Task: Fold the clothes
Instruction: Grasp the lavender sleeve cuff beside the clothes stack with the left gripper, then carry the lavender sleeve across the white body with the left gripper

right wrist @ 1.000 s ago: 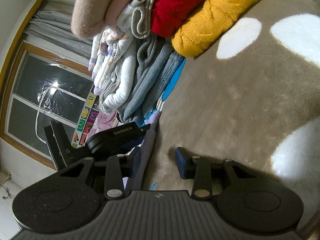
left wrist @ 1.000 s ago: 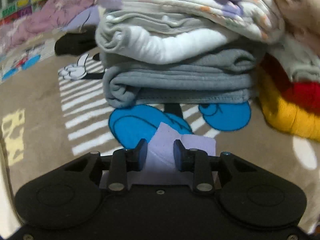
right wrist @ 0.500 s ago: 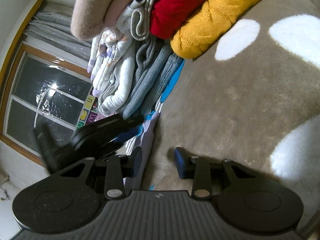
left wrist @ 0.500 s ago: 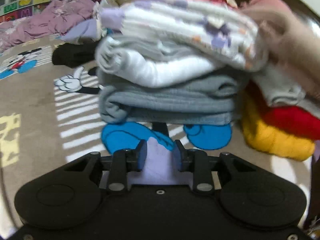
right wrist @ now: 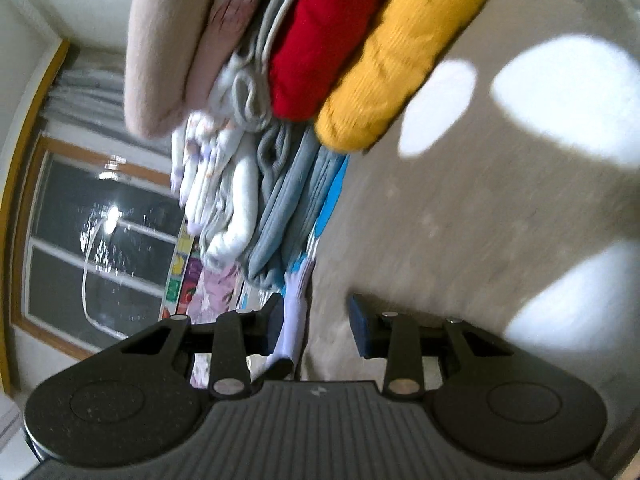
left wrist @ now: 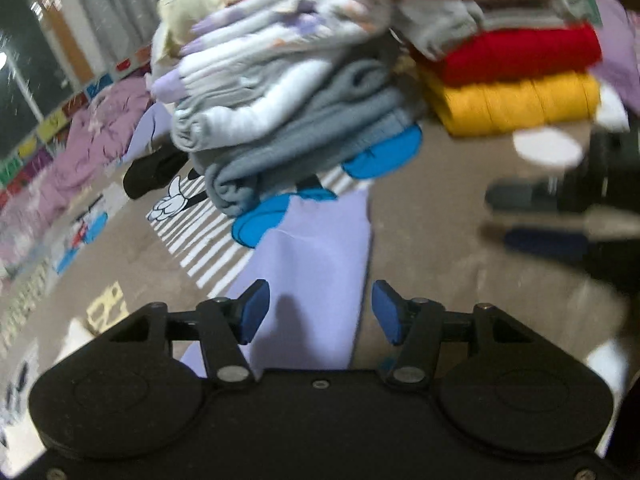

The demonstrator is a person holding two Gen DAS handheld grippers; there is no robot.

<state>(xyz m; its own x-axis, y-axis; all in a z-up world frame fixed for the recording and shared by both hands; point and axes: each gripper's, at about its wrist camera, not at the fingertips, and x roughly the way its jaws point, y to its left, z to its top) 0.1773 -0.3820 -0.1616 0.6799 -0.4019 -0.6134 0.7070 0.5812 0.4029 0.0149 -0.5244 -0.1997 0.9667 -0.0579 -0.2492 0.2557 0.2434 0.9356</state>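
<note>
1. A smooth, pale lavender cloth garment [left wrist: 316,256] lies flat on the brown plush cartoon-print carpet [left wrist: 440,256], its far end reaching the foot of a stack of folded grey and white clothes [left wrist: 288,120].
2. The left gripper [left wrist: 320,314] hangs over the near end of that garment; its jaws are opening, blue pads clear of the fabric that lies between and below them.
3. The right gripper [right wrist: 316,326] is tipped sideways with its jaws apart. The lavender edge runs just beside the left-hand pad; I cannot tell if it touches.
4. Folded red and mustard-yellow knit sweaters [left wrist: 516,80] sit stacked beside the grey pile.
</note>
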